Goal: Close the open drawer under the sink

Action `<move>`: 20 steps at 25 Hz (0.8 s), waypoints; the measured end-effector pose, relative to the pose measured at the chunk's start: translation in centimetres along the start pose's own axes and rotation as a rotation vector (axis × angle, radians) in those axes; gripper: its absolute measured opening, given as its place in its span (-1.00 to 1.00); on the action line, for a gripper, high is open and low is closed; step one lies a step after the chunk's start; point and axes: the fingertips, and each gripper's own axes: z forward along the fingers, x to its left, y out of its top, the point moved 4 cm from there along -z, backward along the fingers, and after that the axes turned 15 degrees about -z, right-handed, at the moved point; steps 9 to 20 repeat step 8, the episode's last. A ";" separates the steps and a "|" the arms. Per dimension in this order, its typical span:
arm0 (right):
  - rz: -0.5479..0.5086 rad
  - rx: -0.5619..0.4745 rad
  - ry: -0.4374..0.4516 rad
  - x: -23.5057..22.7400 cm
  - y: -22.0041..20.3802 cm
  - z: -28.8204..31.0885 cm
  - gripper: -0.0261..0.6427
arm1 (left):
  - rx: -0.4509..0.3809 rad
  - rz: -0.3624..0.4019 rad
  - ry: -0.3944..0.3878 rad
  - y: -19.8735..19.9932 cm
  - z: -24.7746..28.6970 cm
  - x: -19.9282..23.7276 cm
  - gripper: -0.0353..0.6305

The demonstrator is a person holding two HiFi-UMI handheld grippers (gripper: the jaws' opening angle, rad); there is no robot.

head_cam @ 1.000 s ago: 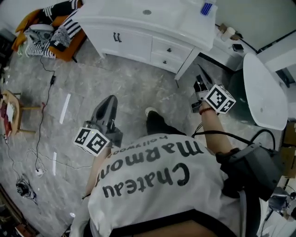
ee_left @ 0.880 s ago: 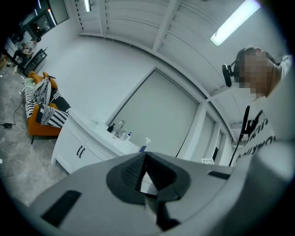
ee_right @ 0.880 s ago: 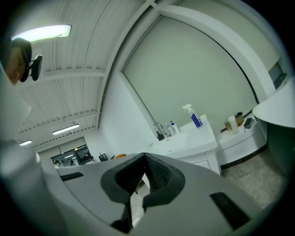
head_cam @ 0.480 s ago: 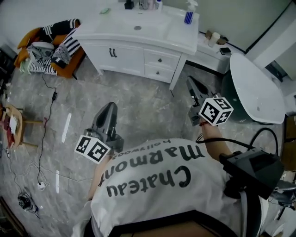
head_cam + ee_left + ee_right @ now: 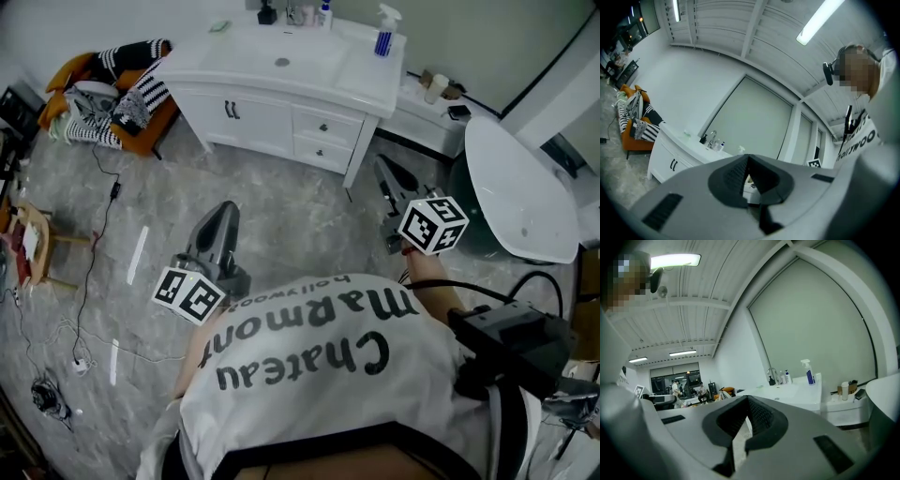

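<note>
Standing back from the white vanity (image 5: pixel 367 77), both tongs raised and pointing level towards it.

Left gripper (image 5: pixel 225 212): jaws pressed together at the tips, nothing between them. Its own view confirms this, with the pads meeting at the point (image 5: pixel 748 158). It is well apart from the cabinet, over the grey marbled floor (image 5: pixel 272 216).

Right gripper (image 5: pixel 382 165): jaws likewise pressed together and empty (image 5: pixel 748 398). It hangs near the vanity's right front leg, not touching it.

Drawers (image 5: pixel 324 127): two stacked on the right half of the cabinet, under the counter and beside the double doors (image 5: pixel 232 112). From the head view, both fronts look flush with the cabinet face.

Also noted: blue spray bottle (image 5: pixel 383 37) on the counter's right rear corner. Orange chair (image 5: pixel 141 117) heaped with striped clothes, left of the vanity.
</note>
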 end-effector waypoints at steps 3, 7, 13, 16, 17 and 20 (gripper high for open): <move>0.002 0.008 0.002 -0.2 -0.3 -0.3 -0.89 | -0.017 0.017 0.018 0.0 0.1 0.0 -0.87; 0.012 0.017 -0.003 -0.9 -0.6 -0.9 -0.89 | -0.018 0.018 0.023 0.0 0.5 -0.2 -0.87; 0.015 0.018 -0.005 -1.1 -0.7 -1.0 -0.89 | -0.017 0.018 0.022 -0.1 0.6 -0.3 -0.87; 0.015 0.018 -0.005 -1.1 -0.7 -1.0 -0.89 | -0.017 0.018 0.022 -0.1 0.6 -0.3 -0.87; 0.015 0.018 -0.005 -1.1 -0.7 -1.0 -0.89 | -0.017 0.018 0.022 -0.1 0.6 -0.3 -0.87; 0.015 0.018 -0.005 -1.1 -0.7 -1.0 -0.89 | -0.017 0.018 0.022 -0.1 0.6 -0.3 -0.87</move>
